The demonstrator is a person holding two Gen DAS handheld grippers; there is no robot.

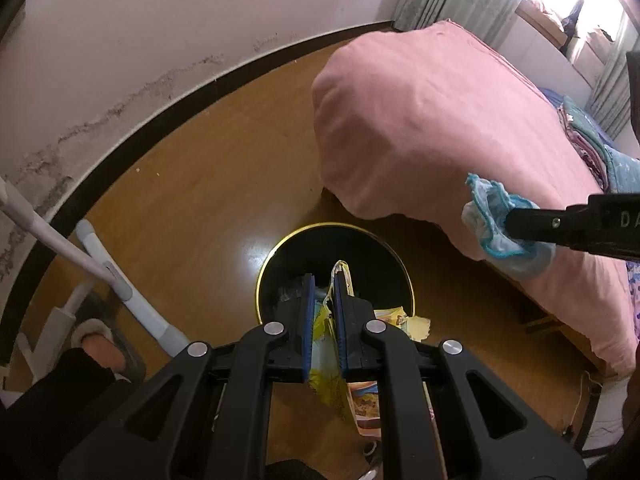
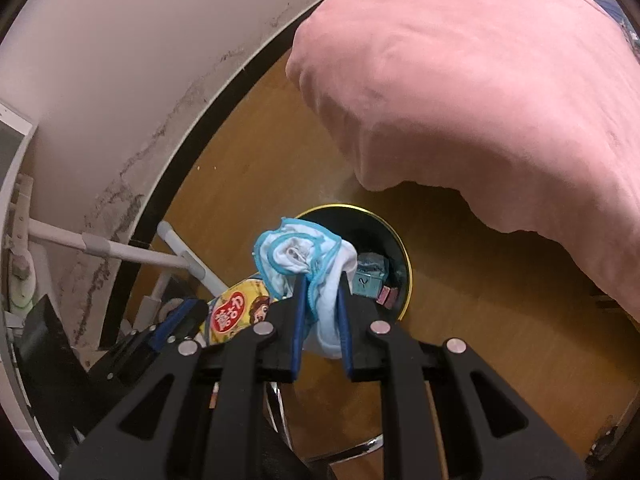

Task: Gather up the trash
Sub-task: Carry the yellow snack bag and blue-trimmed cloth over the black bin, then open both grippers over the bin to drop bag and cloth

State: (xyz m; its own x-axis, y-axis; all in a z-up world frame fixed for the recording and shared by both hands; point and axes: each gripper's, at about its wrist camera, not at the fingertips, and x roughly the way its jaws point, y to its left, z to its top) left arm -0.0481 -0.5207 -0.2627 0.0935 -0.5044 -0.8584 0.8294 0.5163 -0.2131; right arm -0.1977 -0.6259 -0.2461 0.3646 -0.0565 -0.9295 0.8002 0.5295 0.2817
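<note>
A black round bin with a gold rim [image 1: 394, 256] stands on the wooden floor beside the bed; in the right wrist view [image 2: 404, 258] it holds a teal box and other scraps. My left gripper [image 1: 323, 280] is shut on a yellow snack wrapper [image 1: 326, 344] and holds it over the bin's near edge. My right gripper [image 2: 322, 286] is shut on a crumpled white cloth with blue trim [image 2: 298, 256], above the bin's left side. That cloth also shows in the left wrist view [image 1: 490, 220], to the right of the bin.
A bed with a pink cover [image 1: 440, 120] overhangs the floor right of the bin. White tubular frame legs [image 1: 116, 276] stand at the left by the wall, with a slippered foot [image 1: 96, 336] near them. A dark baseboard runs along the wall.
</note>
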